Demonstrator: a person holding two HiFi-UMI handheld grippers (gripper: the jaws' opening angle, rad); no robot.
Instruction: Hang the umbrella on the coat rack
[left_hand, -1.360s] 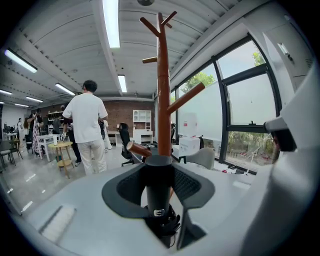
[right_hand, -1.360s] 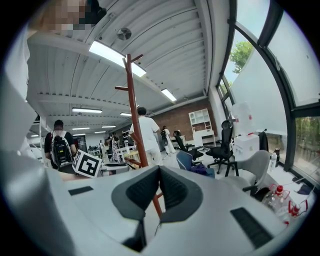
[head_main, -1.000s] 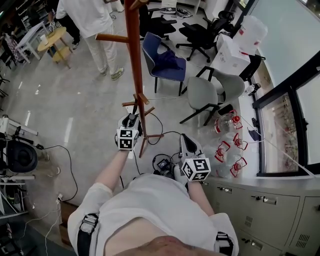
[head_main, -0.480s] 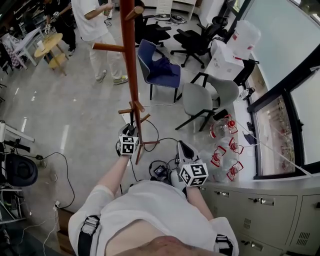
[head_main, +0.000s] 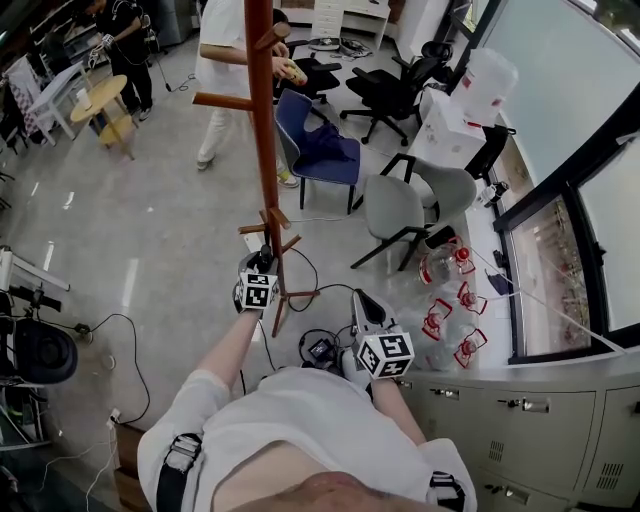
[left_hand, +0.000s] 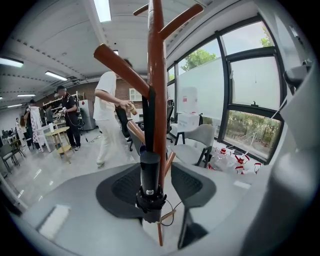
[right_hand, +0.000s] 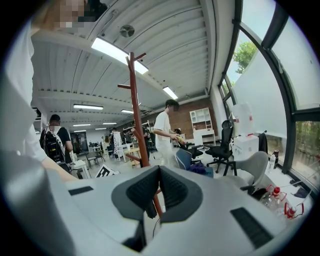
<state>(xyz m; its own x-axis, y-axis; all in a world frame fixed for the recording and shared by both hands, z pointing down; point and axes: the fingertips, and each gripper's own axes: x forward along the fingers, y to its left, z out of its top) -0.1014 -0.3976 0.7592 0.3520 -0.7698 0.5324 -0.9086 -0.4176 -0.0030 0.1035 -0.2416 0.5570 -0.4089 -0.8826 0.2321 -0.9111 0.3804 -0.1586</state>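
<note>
A tall brown wooden coat rack (head_main: 262, 120) stands on the floor just ahead of the person, with angled pegs up its pole. A folded black umbrella (left_hand: 150, 170) hangs upright against the pole, low down; a dark strap seems to run up from it towards a lower peg, though the hook point itself is not clear. The left gripper (left_hand: 155, 175) has the umbrella between its fingers, which are opening, with a gap showing on the right side. The right gripper (right_hand: 158, 170) waits beside the body, its fingers pressed together on nothing.

The step in hand looks like the release. To do it well, spread the fingers fully before pulling back, then draw away straight, so the umbrella is neither snagged nor swung off its peg.

The grey polished floor (head_main: 150, 230) is that of a large office. A blue chair (head_main: 320, 140) and a grey chair (head_main: 400, 200) stand behind the rack, cables (head_main: 312, 268) trail round its feet, and clear bottles with red handles (head_main: 450, 290) sit by the window cabinets.
</note>
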